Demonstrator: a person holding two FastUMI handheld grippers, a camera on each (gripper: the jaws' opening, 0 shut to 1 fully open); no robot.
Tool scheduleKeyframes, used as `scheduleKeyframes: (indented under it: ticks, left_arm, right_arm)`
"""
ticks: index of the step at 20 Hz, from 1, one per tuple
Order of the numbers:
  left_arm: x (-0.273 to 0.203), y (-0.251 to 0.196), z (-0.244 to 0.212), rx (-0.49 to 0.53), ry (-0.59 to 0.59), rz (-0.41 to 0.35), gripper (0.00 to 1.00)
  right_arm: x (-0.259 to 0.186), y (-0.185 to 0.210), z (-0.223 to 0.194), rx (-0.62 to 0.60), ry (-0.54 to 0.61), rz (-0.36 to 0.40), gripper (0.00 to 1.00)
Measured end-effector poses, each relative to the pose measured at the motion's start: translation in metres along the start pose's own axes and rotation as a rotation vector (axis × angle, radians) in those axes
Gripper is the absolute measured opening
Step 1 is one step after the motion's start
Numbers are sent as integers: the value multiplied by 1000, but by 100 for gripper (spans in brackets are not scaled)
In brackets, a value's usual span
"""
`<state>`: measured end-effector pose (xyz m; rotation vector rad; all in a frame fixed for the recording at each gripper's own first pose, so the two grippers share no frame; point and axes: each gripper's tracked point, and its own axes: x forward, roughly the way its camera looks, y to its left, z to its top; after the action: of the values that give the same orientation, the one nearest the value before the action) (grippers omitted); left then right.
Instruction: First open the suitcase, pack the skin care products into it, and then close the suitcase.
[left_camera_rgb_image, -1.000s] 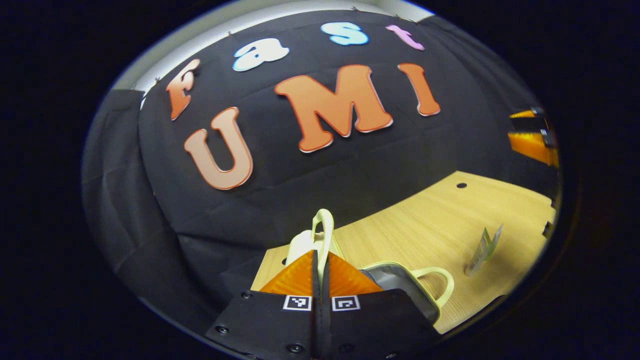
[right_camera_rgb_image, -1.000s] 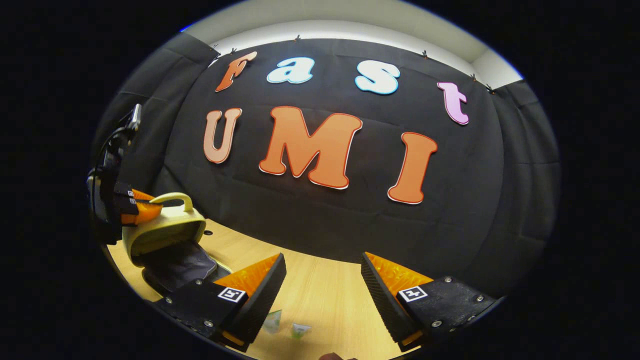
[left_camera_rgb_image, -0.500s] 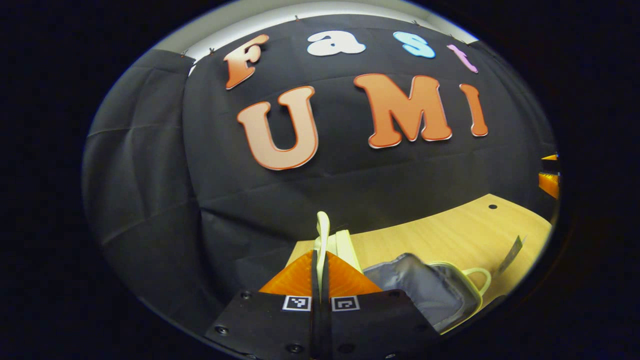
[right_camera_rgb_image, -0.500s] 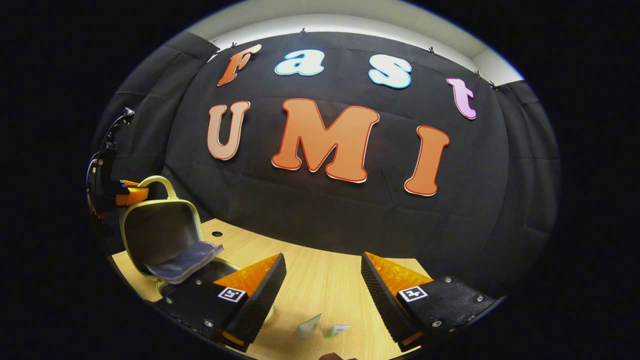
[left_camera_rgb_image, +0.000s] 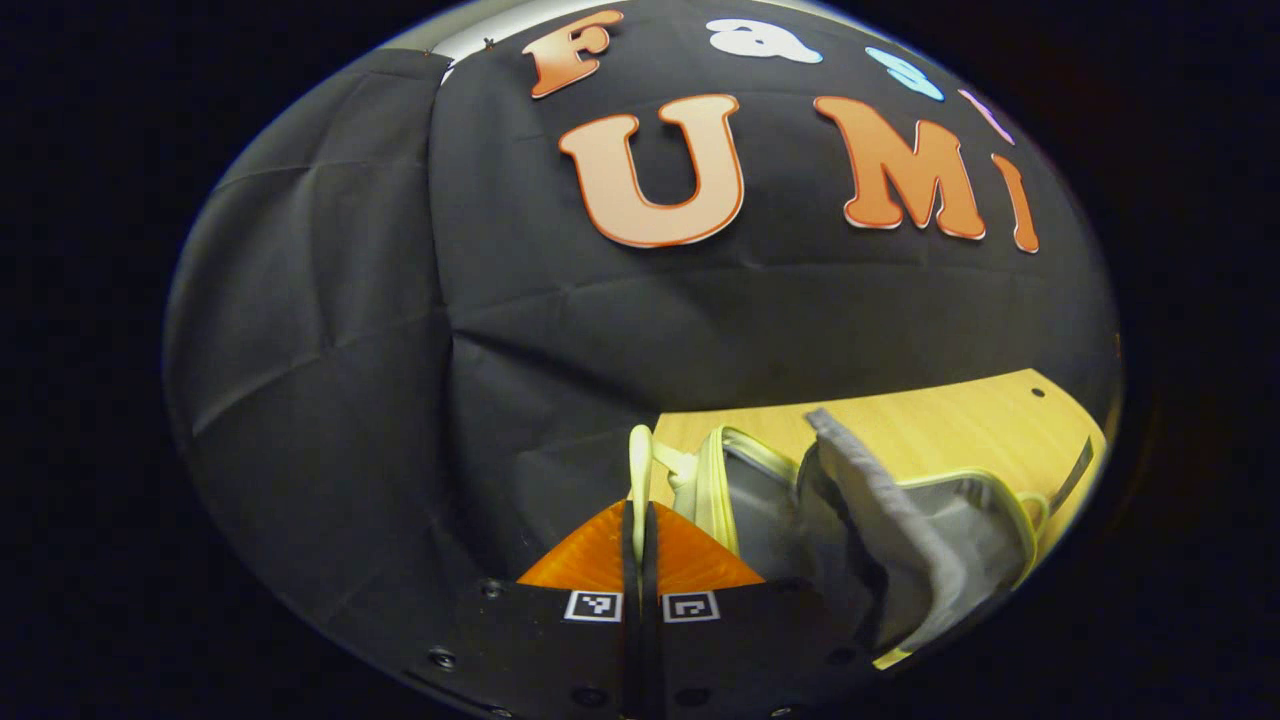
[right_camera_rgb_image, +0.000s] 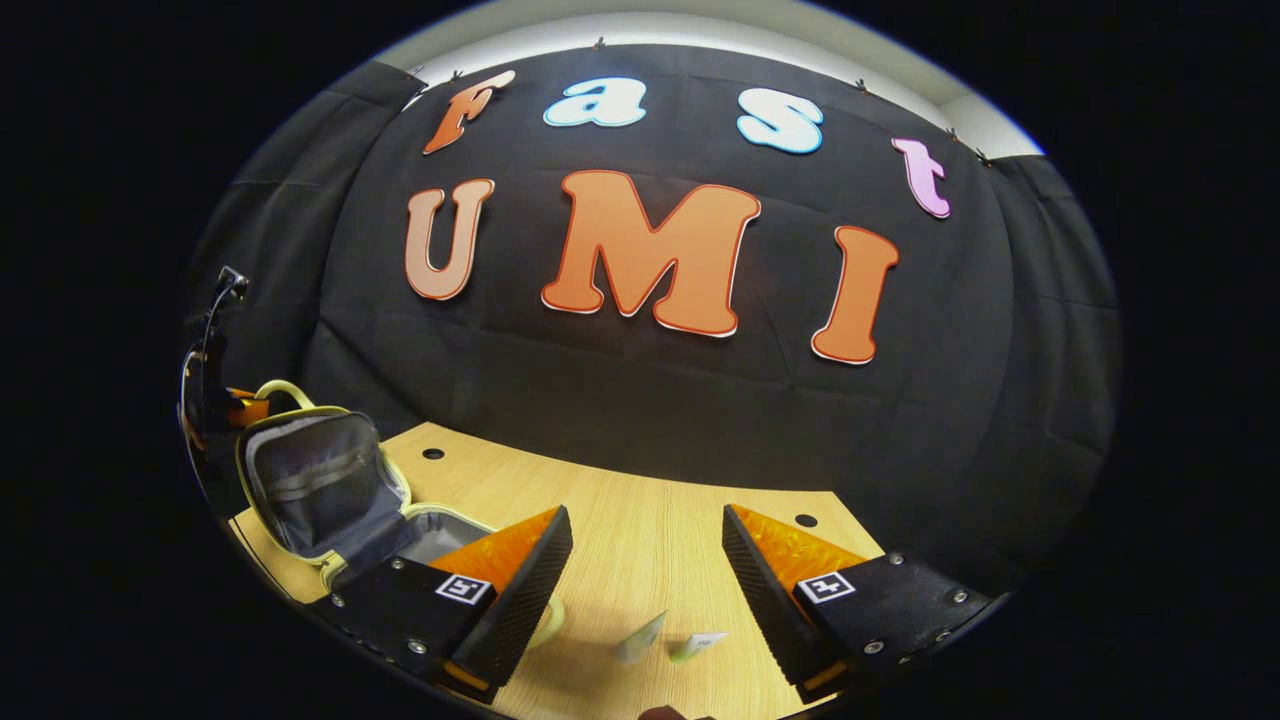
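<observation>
A small pale yellow suitcase (right_camera_rgb_image: 310, 480) stands open at the table's left, its lid upright and its dark grey lining showing. My left gripper (left_camera_rgb_image: 640, 512) is shut on the lid's pale handle (left_camera_rgb_image: 640, 462), which sticks up between its fingers. To the right of that handle I see the lid (left_camera_rgb_image: 735, 490), a grey lining flap (left_camera_rgb_image: 870, 490) and the base (left_camera_rgb_image: 975, 530). From the right gripper view, the left gripper (right_camera_rgb_image: 240, 410) sits at the lid's top edge. My right gripper (right_camera_rgb_image: 645, 548) hangs open above the table, over two small skin care sachets (right_camera_rgb_image: 640, 638) (right_camera_rgb_image: 697, 645).
The wooden table (right_camera_rgb_image: 640, 510) has round cable holes (right_camera_rgb_image: 433, 453) (right_camera_rgb_image: 806, 520) near its back edge. Black cloth walls close in behind the table and to both sides. A bare stretch of table lies between the suitcase and the sachets.
My left gripper has swung the lid up and back by its handle, so the suitcase went from partly open to fully open. The right gripper has stayed open and almost still.
</observation>
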<state>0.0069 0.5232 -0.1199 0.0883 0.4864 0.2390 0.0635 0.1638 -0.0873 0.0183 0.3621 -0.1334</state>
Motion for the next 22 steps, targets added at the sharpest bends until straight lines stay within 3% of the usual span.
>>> scheduleKeyframes:
  ticks: [4,7,10,11,14,17,20,22]
  left_arm:
    - [26,27,-59,22,118,52,1]
    - [32,49,-98,38,202,144,12]
    - [17,37,-92,18,170,201,18]
    - [12,25,-81,0,146,198,34]
    - [-16,-27,-45,-3,39,147,55]
    - [-39,-93,-15,8,-41,53,90]
    - [-56,-165,6,-20,-88,-54,89]
    - [-71,-218,15,-25,-125,-134,94]
  right_arm:
    - [0,-1,-18,-1,41,7,96]
    - [0,-6,-28,14,62,21,95]
    - [1,-16,-34,10,71,32,96]
    - [2,-20,-38,7,75,34,96]
    - [2,-35,-47,6,84,35,96]
    - [1,-49,-60,8,102,45,96]
    - [-1,-60,-67,-1,110,57,96]
    - [-4,-67,-75,-4,117,69,95]
